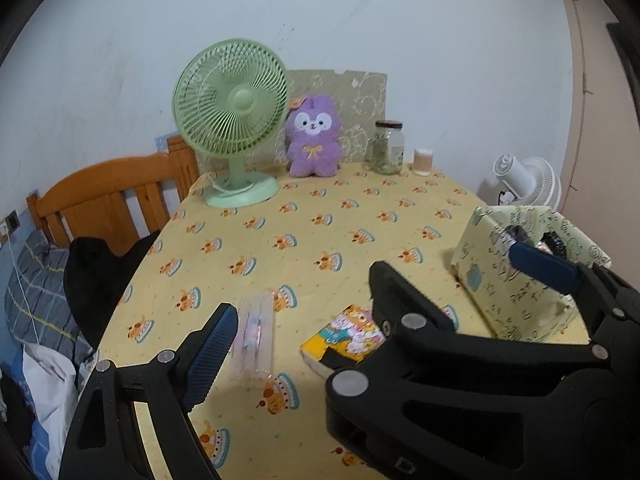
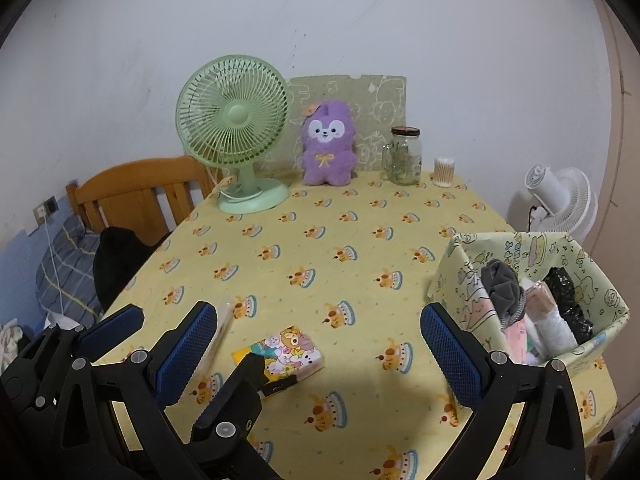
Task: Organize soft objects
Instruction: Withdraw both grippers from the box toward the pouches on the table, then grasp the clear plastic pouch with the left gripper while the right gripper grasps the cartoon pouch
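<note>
A table draped in a yellow cartoon-print cloth stands against a pale wall, with a wooden bed headboard off to its left. Along the back edge we've got a green desk fan, a purple plush toy sitting upright, a glass jar and a small tub of cotton swabs.

Up front, the left gripper hovers low over the cloth, fingers spread wide and holding nothing. Between them lies a clear plastic packet, and a colourful tissue pack sits flat just beside it, partly hidden behind 1 black finger.

The right gripper is spread wide too, empty, the tissue pack between its fingers. At the right edge, the patterned box holds 1 grey cloth bundle, pale packets and a black wrapped item.
</note>
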